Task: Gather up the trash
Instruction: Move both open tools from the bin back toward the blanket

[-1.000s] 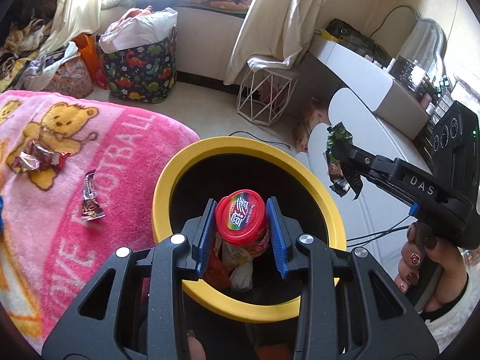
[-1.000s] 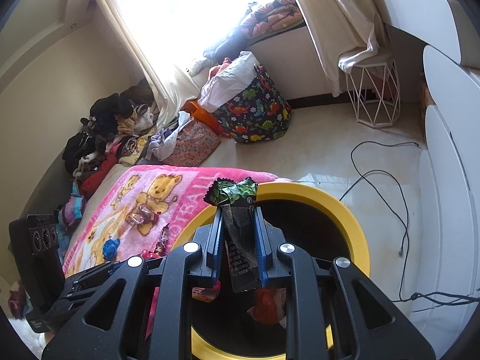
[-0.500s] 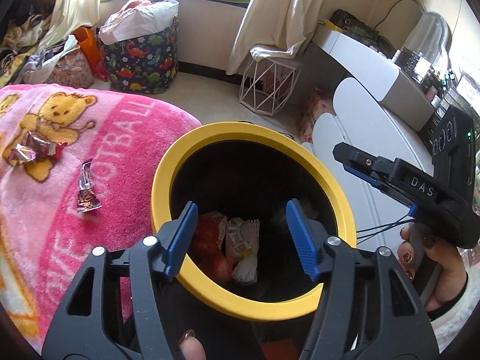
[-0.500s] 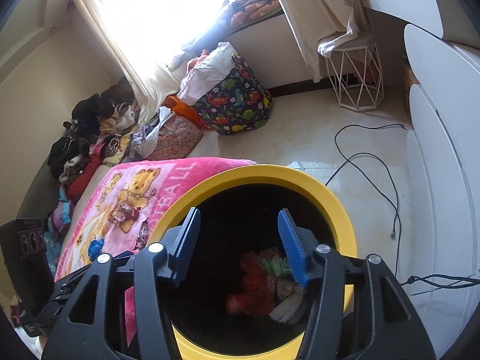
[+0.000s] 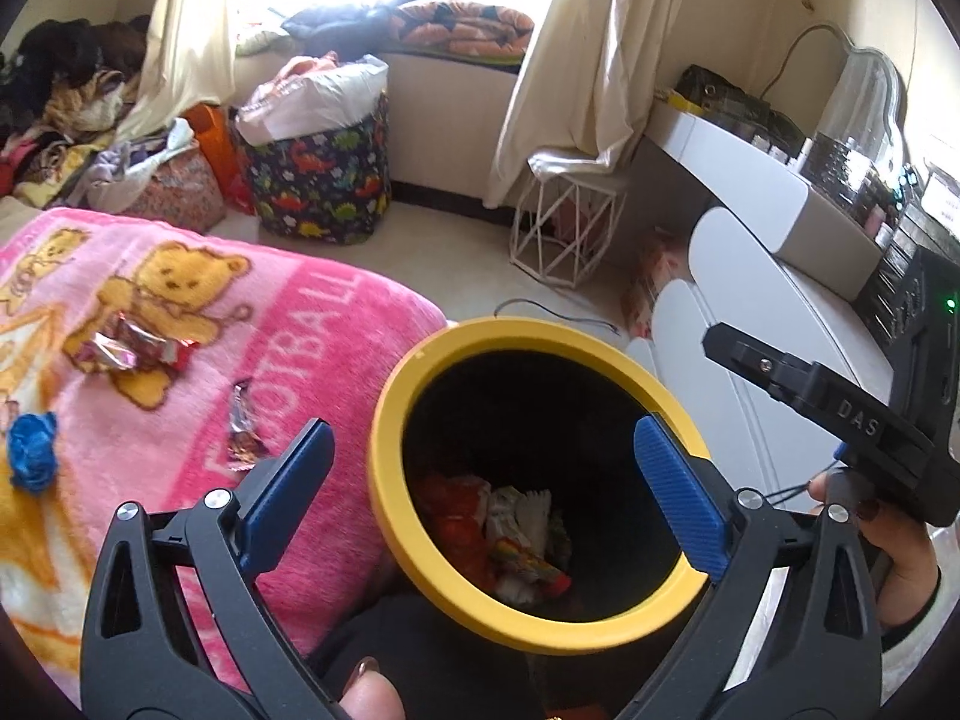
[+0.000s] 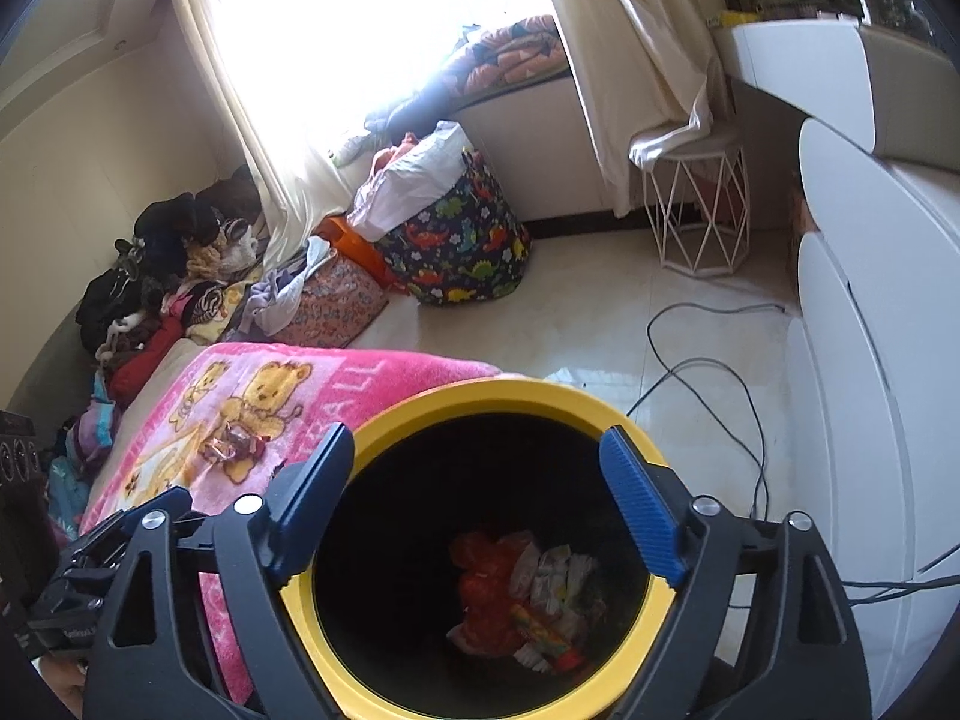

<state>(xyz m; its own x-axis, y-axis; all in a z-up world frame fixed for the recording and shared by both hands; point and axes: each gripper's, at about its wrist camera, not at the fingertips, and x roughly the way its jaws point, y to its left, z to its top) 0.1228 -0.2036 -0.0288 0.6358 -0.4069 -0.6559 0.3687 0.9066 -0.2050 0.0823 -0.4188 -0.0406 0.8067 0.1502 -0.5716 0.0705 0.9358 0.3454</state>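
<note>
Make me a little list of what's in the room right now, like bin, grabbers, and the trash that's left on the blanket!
bin: black with yellow rim, beside the bed
in the bin: crumpled wrappers at the bottom
left gripper: open, empty, over the bin
right gripper: open, empty, over the bin
blanket: pink with bears
trash left on blanket: shiny wrapper, small dark wrapper
also on blanket: blue thing, cannot tell what

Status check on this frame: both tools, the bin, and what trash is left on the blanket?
Left tool open, empty. Right tool open, empty, over yellow-rimmed bin. Wrappers in bin. Foil wrapper and crumpled wrapper on pink blanket. Nothing obstructing.
</note>
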